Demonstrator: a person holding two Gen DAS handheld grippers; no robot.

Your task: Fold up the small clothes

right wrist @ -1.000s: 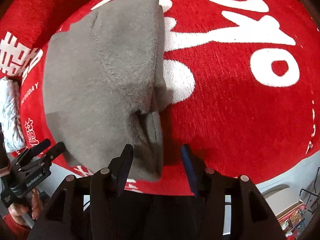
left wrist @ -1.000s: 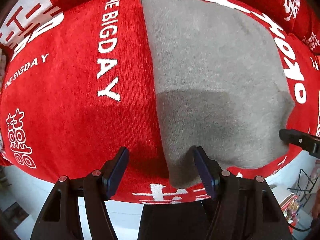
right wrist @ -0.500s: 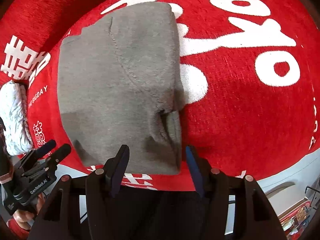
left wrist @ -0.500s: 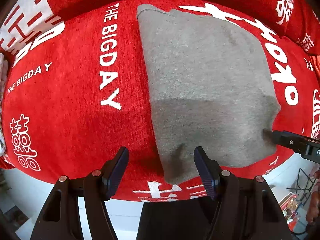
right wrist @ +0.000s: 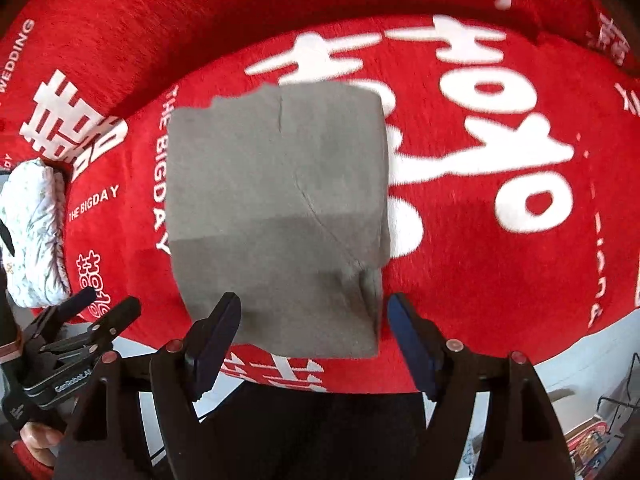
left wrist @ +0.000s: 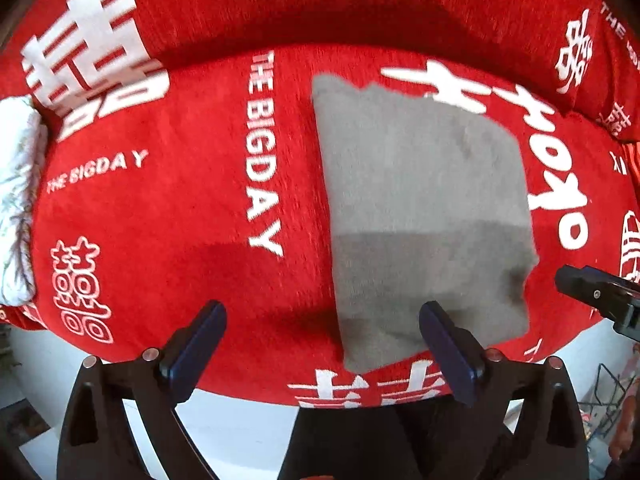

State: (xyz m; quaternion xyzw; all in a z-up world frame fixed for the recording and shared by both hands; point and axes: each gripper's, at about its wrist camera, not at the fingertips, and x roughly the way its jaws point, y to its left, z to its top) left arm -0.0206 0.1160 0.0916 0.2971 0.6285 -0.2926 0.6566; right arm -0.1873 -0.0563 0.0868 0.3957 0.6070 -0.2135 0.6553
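Observation:
A grey folded garment lies flat on the red printed sofa cover, a neat rectangle with its near edge by the seat's front. It also shows in the right wrist view. My left gripper is open and empty, held above the seat's front edge, with the garment's near left corner between its fingers' line of sight. My right gripper is open and empty, above the garment's near edge. Each gripper shows in the other's view: the right one and the left one.
A folded white patterned cloth lies at the sofa's left end, also in the right wrist view. The red backrest rises behind the seat. A white floor and a wire rack lie below the seat front.
Both grippers have pulled back and up from the grey garment. It now lies flat and looks smaller in both views. The right gripper's jaws have spread a little wider.

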